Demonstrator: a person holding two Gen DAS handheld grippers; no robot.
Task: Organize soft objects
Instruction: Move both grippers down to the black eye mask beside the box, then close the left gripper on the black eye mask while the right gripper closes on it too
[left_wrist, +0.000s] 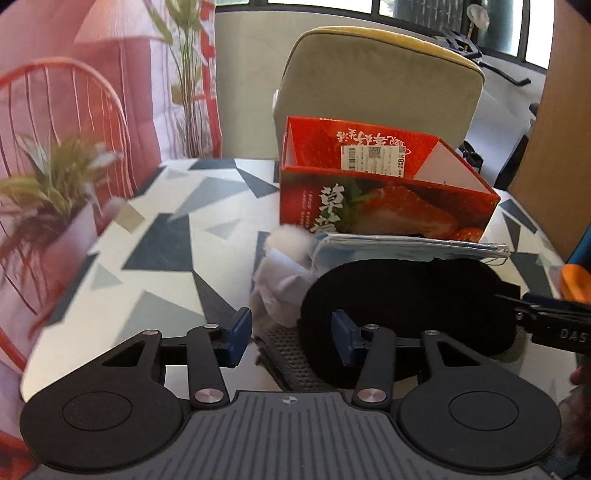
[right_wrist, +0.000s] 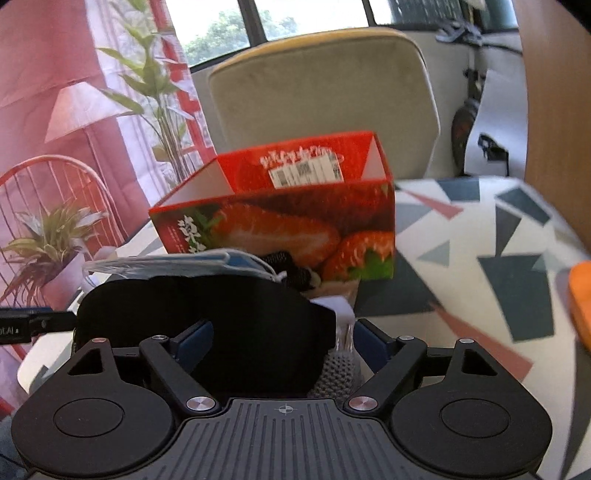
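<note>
A black eye mask (left_wrist: 406, 295) lies on top of a pile of soft things on the patterned table, in front of an open red strawberry box (left_wrist: 384, 206). Behind the mask sits a clear packet of blue face masks (left_wrist: 406, 247); left of it are white crumpled tissue (left_wrist: 284, 284) and a white fluffy ball (left_wrist: 288, 240). My left gripper (left_wrist: 291, 332) straddles the pile's left end, jaws partly apart, a grey mesh piece (left_wrist: 291, 354) between them. My right gripper (right_wrist: 284, 343) straddles the eye mask (right_wrist: 199, 314) from the other end, jaws wide, pads not seen pressing. The box (right_wrist: 280, 229) stands behind.
A beige cushioned chair (left_wrist: 380, 85) stands behind the table. A potted plant (left_wrist: 51, 199) sits at the table's left edge beside a red wire chair (left_wrist: 74, 96). An orange object (right_wrist: 580, 299) lies at the right edge. The tablecloth (right_wrist: 480, 240) right of the box is bare.
</note>
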